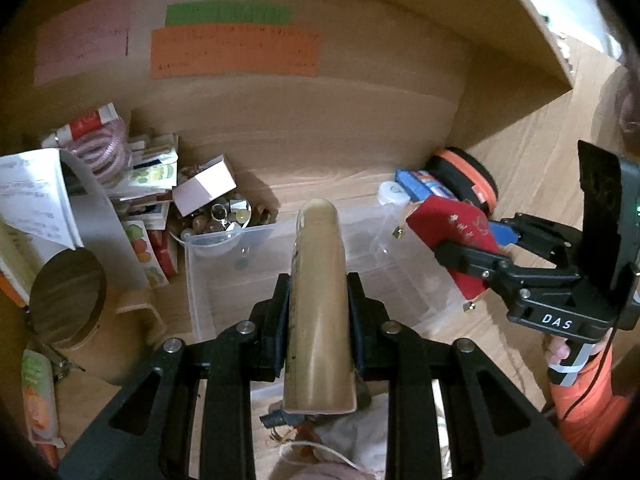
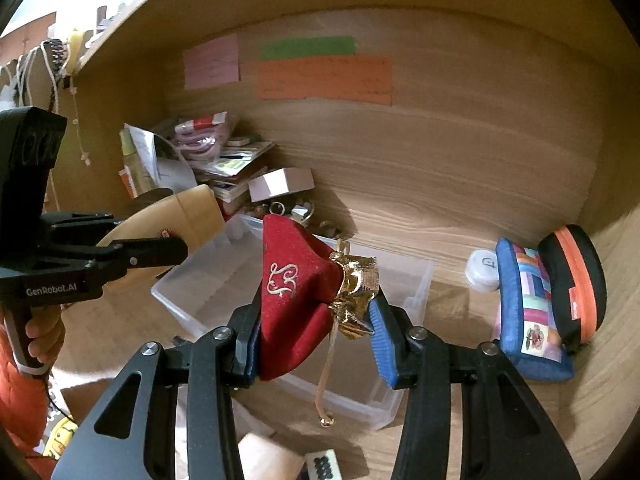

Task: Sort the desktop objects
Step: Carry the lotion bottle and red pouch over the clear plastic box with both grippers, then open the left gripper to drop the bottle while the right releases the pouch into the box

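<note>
A wood-grain table (image 2: pixel 460 208) is running back to a matching wooden wall, where pink, green and orange paper notes (image 2: pixel 324 78) are sticking side by side. A clear plastic bin (image 1: pixel 224 280) is sitting open in the middle of the table. To its left a heap of small boxes and packets (image 1: pixel 148 184) is piling up beside a cardboard tube (image 1: pixel 68 292); to its right a blue patchwork pouch (image 2: pixel 528 312), a black-and-orange case (image 2: pixel 576 280) and a white round cap (image 2: pixel 482 272) are resting near the wall.

The left hand-held gripper (image 1: pixel 318 292) is clamping a tan cylindrical bottle (image 1: pixel 320 280), which is hanging above the bin. The right hand-held gripper (image 2: pixel 316 320) is carrying a red velvet drawstring pouch (image 2: pixel 292 300) with a gold neck over the bin; the pouch is pressing against the left pad, while the blue right pad (image 2: pixel 380 340) is only touching the gold trim.
</note>
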`<state>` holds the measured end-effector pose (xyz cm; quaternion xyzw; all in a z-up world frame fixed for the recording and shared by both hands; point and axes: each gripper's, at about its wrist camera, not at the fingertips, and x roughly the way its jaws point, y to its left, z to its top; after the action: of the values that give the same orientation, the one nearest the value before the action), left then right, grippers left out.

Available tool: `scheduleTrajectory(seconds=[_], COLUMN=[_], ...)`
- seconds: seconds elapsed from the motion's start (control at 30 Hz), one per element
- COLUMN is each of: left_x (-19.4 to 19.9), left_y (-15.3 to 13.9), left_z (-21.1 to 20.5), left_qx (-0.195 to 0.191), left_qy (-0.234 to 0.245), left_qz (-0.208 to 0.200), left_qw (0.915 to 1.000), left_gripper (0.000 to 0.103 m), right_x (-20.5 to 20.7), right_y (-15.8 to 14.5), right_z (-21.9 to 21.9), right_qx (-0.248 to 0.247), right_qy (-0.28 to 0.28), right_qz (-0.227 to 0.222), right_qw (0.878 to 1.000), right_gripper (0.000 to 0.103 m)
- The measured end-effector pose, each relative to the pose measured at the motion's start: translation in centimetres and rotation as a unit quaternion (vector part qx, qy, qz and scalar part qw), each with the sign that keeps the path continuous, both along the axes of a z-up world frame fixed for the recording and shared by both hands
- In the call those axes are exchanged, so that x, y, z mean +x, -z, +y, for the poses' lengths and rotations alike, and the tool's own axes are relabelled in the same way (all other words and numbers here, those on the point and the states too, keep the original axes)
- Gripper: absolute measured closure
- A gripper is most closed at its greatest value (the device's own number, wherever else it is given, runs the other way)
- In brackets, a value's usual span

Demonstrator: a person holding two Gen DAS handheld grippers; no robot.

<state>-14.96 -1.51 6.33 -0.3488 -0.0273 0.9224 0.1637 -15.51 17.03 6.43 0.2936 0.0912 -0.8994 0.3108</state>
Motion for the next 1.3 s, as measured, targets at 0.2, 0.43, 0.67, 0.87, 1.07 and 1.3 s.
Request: scheduleTrajectory(seconds=[0.2, 0.43, 0.67, 0.87, 1.07, 1.3], left_x=[-2.5, -4.8, -6.1, -6.6, -6.7, -6.7], left_y=[2.0, 4.2, 5.6, 5.4, 5.6, 5.8], left_z=[-0.2, -0.7, -0.5, -0.2, 0.4, -0.1], left_qx=[-0.007, -0.022, -0.048, -0.058, -0.080, -0.073], left_qy=[0.000, -0.002, 0.006, 0.015, 0.020, 0.011], left_qz=[-0.029, -0.061, -0.085, -0.088, -0.090, -0.090], left_qw=[0.9995, 0.9979, 0.9952, 0.9943, 0.9926, 0.9932], left_gripper=[0.078, 0.078, 0.078, 0.083, 0.083, 0.083], right_x=[-2.4, -5.6, -7.3, -7.6, -7.9, -8.2], right_y=[1.4, 4.1, 6.3, 7.2, 8.0, 8.4], right_z=[-0.5, -1.8, -3.1, -4.2, -5.2, -5.7], right_qx=[0.009, 0.051, 0.096, 0.144, 0.183, 0.210], right_qy=[0.000, -0.003, -0.018, -0.032, -0.047, -0.045], right_qz=[-0.020, -0.051, -0.075, -0.071, -0.078, -0.088], right_qw=[1.000, 0.997, 0.992, 0.986, 0.979, 0.973], right_gripper=[0.061, 0.061, 0.061, 0.061, 0.061, 0.055])
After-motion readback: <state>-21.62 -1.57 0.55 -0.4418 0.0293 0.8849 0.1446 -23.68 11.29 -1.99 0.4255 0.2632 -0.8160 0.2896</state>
